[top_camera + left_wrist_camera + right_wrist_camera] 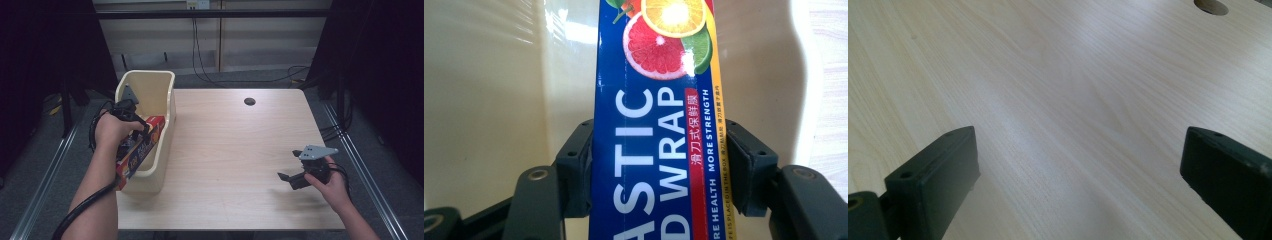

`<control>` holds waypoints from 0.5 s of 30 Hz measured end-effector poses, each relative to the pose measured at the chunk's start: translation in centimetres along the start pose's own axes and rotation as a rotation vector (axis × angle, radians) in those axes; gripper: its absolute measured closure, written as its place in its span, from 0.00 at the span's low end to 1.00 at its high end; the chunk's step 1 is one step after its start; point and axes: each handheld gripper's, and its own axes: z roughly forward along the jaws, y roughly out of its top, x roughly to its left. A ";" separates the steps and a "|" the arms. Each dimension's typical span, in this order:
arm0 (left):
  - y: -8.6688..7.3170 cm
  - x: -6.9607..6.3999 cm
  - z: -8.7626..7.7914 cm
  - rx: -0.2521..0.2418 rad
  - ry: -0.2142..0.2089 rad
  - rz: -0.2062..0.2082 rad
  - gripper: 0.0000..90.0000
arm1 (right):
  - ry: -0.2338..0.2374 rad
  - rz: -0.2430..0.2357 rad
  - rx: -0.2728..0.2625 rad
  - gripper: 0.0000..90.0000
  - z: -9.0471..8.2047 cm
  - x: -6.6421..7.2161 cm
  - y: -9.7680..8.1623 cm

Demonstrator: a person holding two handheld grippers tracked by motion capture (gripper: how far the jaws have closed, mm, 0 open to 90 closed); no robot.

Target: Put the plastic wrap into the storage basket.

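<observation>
A box of plastic wrap is seen clamped by its two long sides between the pads of the left gripper, above a cream plastic bin at the left edge of a light wooden table. In the high view the box is tilted, its far end lying within the bin near the right wall and its near end raised past the bin's front rim, close to the person's left forearm. From the left gripper view, blue packaging printed with white lettering and sliced citrus fruit is shown running upward between the jaws, with the bin's pale inner wall behind it. The right gripper is held low over the bare tabletop at the near right, well apart from the bin. Its jaws are spread wide, with nothing between them but wood grain. A round cable hole is visible at the table's far side.
</observation>
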 end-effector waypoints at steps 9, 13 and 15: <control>0.1 0.1 0.5 0.003 -0.007 -0.010 0.44 | -0.002 0.002 0.000 0.02 0.0 0.0 0.0; 0.1 0.2 0.7 0.004 -0.011 -0.015 0.44 | 0.004 -0.002 0.000 0.02 0.0 0.0 0.0; 0.1 0.2 0.7 0.005 -0.013 -0.017 0.44 | -0.001 0.001 0.000 0.02 0.0 0.0 0.0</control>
